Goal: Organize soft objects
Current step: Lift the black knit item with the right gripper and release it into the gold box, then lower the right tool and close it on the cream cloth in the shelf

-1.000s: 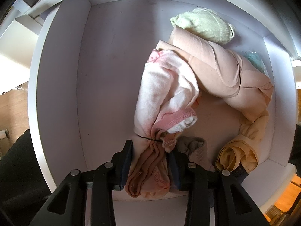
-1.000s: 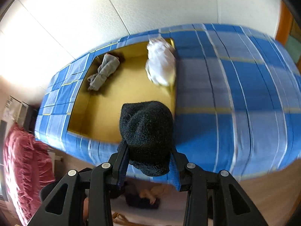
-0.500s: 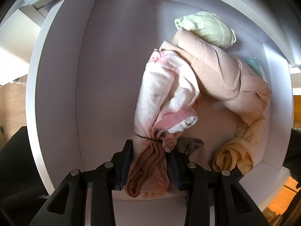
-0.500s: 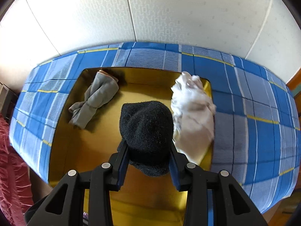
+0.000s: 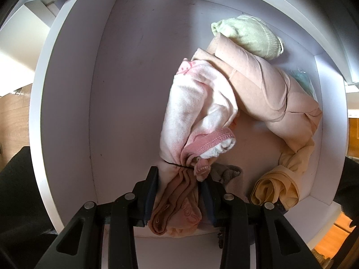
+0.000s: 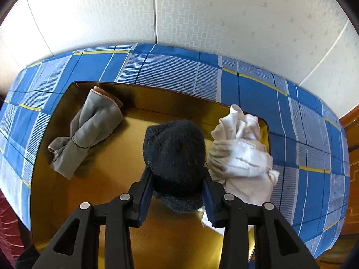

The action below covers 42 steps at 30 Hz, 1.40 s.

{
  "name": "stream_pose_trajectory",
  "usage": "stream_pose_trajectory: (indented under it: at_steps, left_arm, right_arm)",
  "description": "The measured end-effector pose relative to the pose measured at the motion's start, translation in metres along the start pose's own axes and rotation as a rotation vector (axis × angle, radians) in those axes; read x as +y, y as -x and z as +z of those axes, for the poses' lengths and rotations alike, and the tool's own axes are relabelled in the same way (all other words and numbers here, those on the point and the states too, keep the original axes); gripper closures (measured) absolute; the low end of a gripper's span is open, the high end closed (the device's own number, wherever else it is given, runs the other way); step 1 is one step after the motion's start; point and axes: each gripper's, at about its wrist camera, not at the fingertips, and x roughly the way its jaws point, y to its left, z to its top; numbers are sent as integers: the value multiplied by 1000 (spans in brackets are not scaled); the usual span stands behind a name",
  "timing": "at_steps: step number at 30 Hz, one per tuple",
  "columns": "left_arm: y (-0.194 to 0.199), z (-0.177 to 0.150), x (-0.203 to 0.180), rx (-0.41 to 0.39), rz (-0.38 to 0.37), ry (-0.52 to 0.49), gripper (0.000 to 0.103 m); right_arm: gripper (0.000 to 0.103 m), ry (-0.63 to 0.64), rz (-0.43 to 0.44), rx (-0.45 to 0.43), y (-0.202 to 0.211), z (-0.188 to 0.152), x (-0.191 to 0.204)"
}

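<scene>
Left gripper point(image 5: 179, 186) and right gripper point(image 6: 177, 188): black angular plastic arms, silver pivot screws, blue pads inside the fingers point(image 5: 149, 192).

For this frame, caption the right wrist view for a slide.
Right gripper opening around a black sock above a gold box.

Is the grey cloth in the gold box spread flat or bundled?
Bundled. The grey cloth is cinched near one end by a thin band, fanning out either side, and lies on the gold box floor.

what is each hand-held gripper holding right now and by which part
Left hand-held gripper: pink-and-white cloth bundle, pinched at its tied end. Right hand-held gripper: black fuzzy sock, gripped across its lower part, jaws opening.
</scene>
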Motion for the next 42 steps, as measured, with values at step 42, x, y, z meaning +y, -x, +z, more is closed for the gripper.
stream_pose_trajectory:
  at_steps: [42]
  left_arm:
    - [-3, -7, -8, -14, 28, -26, 65]
  right_arm:
    - [57, 115, 296, -57, 31, -335, 9]
